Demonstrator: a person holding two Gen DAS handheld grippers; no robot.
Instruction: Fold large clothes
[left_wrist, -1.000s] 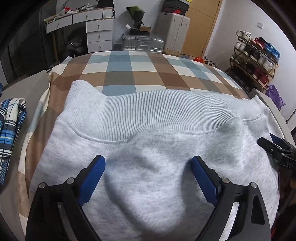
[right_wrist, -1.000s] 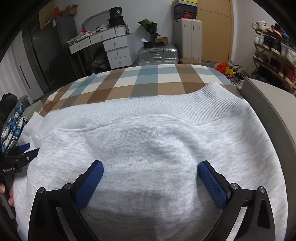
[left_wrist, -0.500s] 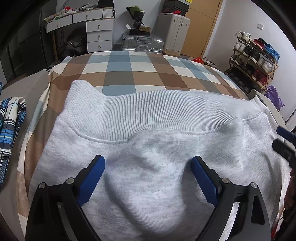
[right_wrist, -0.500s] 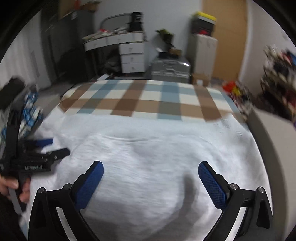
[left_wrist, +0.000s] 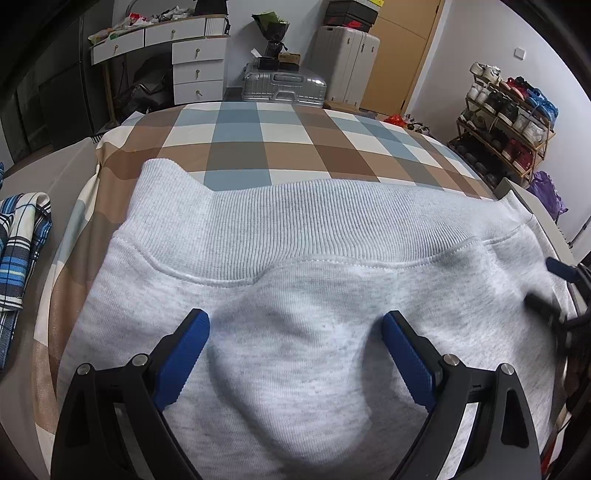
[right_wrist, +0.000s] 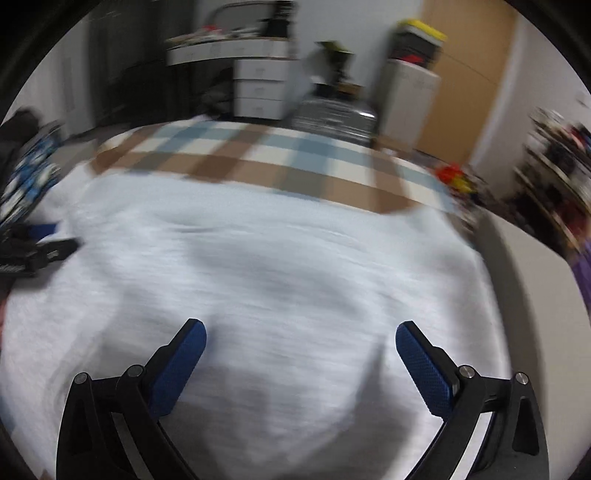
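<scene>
Light grey fleece sweatshirt (left_wrist: 295, 280) lying spread on brown-blue checked bed cover (left_wrist: 280, 144), ribbed hem facing away. Left claw (left_wrist: 295, 332) and right claw (right_wrist: 301, 341) both hovering agape, gripping nothing. Fabric looking soft, thick, floppy; pinching ribbed hem corners probably holding best.

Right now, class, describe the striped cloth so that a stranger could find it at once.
Start at the checked bed, where a grey sweatshirt lies spread. Look off the bed's left edge: the cloth lies bunched there. Only it has blue, white and black stripes; the sweatshirt is plain.
</scene>
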